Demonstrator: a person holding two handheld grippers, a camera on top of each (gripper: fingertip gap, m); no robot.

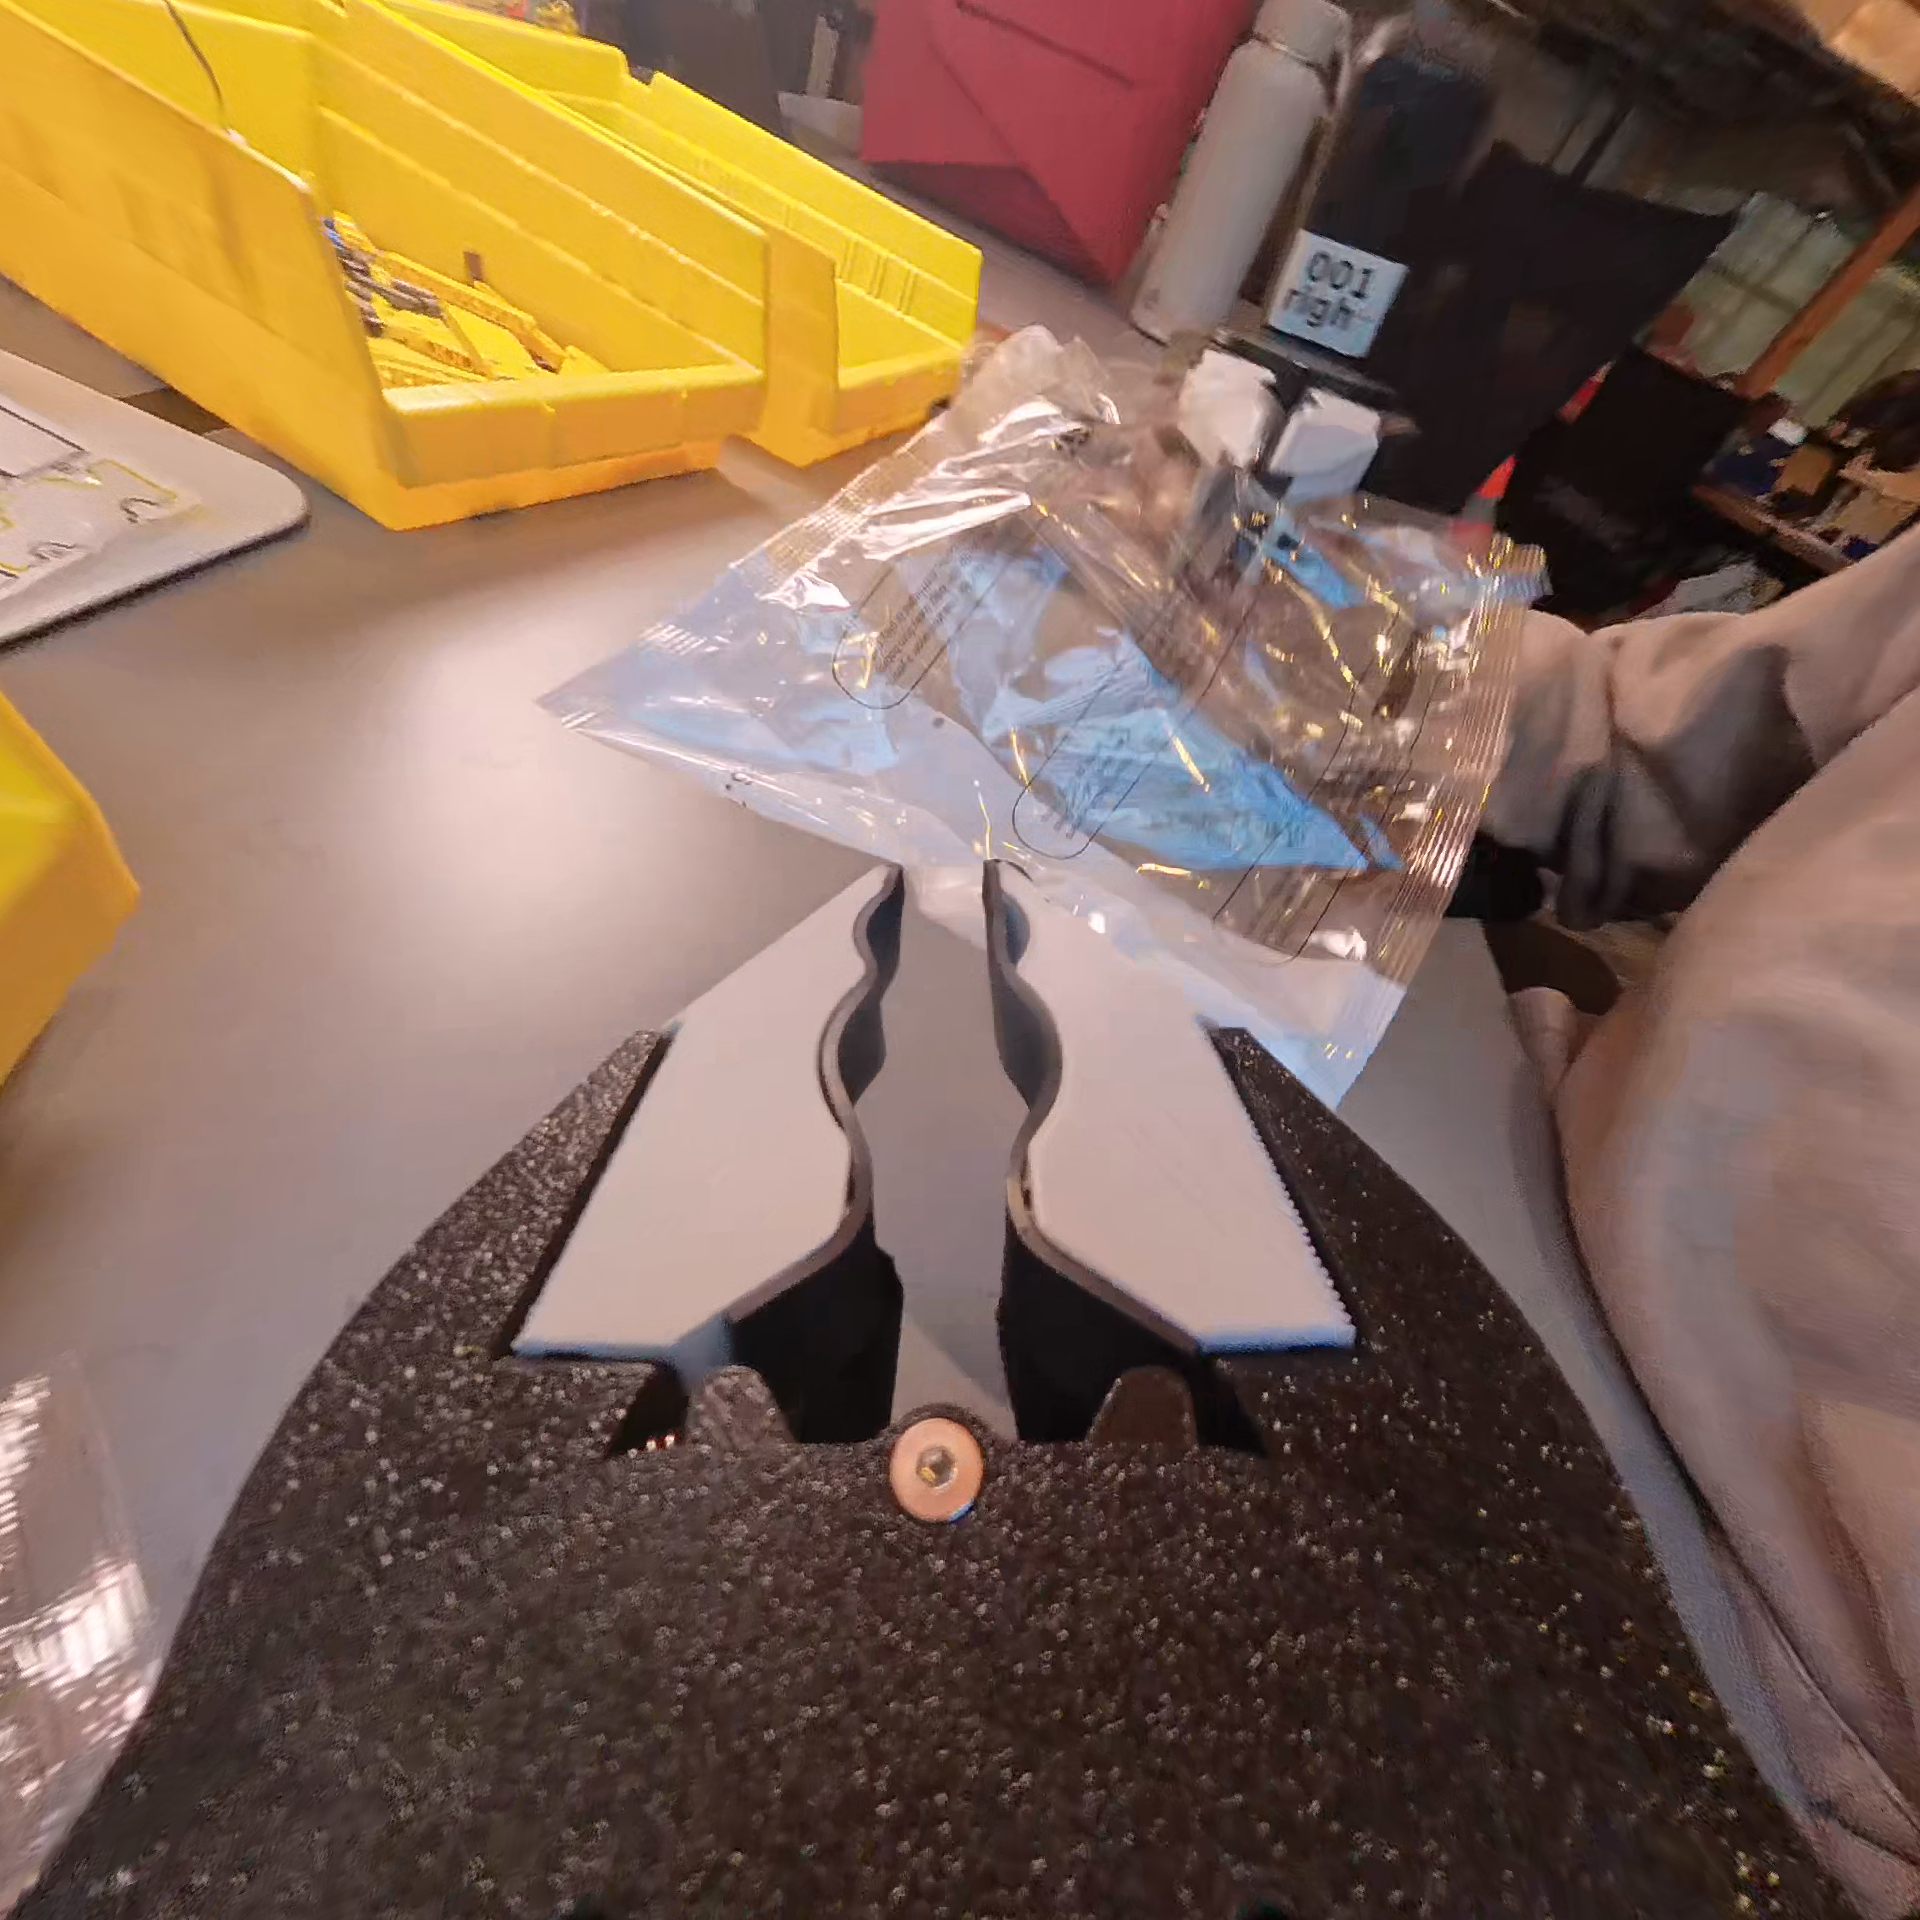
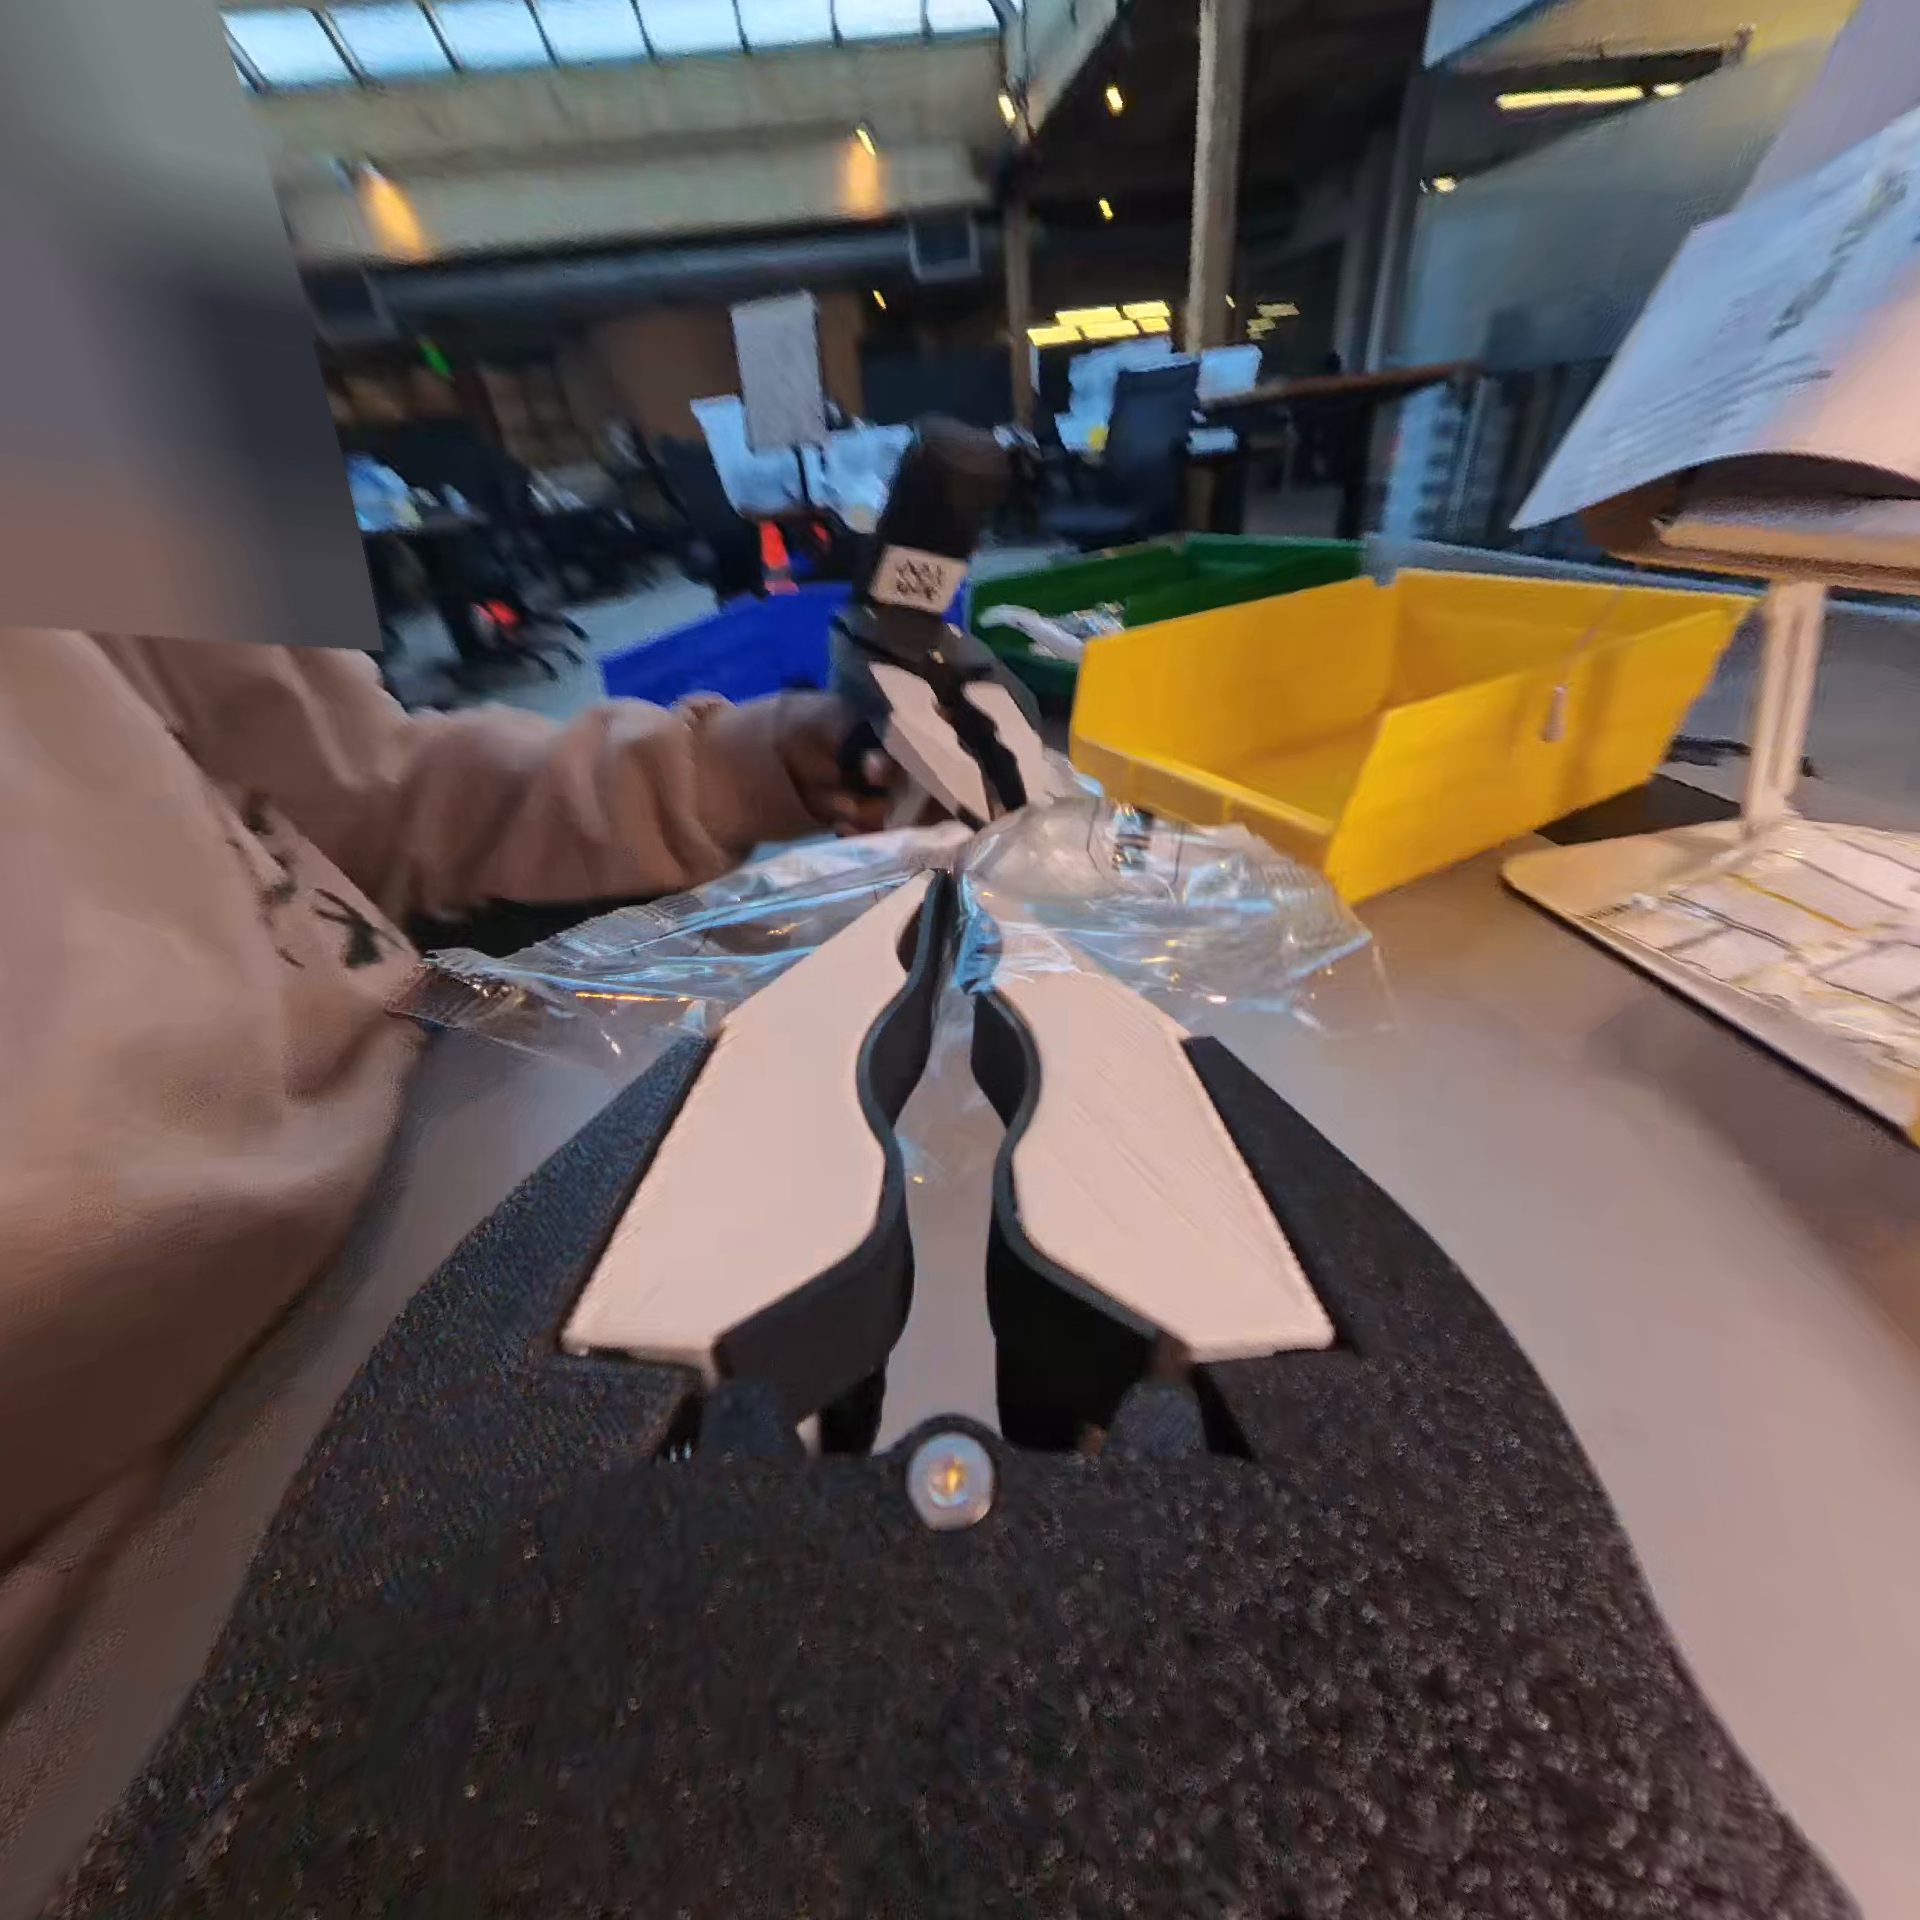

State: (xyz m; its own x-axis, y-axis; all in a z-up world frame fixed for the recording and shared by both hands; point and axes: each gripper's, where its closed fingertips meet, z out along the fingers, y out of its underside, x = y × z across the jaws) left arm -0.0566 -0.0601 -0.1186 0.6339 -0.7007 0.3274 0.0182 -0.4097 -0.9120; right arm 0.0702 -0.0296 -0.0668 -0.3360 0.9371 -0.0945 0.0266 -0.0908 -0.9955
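Note:
A clear plastic bag (image 1: 1091, 707) with blue and white parts inside hangs tilted above the grey table (image 1: 416, 935). My right gripper (image 2: 951, 894) is shut on the bag (image 2: 1143, 914), its tips pinched together on the film. It also shows in the left wrist view (image 1: 1257, 520), gripping the bag's upper part. My left gripper (image 1: 942, 878) is narrowly open, with a small gap between its tips right at the bag's lower sealed edge. In the right wrist view the left gripper (image 2: 987, 800) points down onto the bag's far side.
Yellow bins (image 1: 468, 312) stand at the back left, another (image 1: 42, 883) at the left edge, with a red bin (image 1: 1039, 125) and a white bottle (image 1: 1236, 177) behind. A yellow bin (image 2: 1351, 748), a green bin (image 2: 1143, 582), a blue bin (image 2: 748, 644) and a paper stand (image 2: 1766, 364) are nearby. A beige sleeve (image 1: 1714, 935) is at the right. About 15 cm separates my left fingertips from my right.

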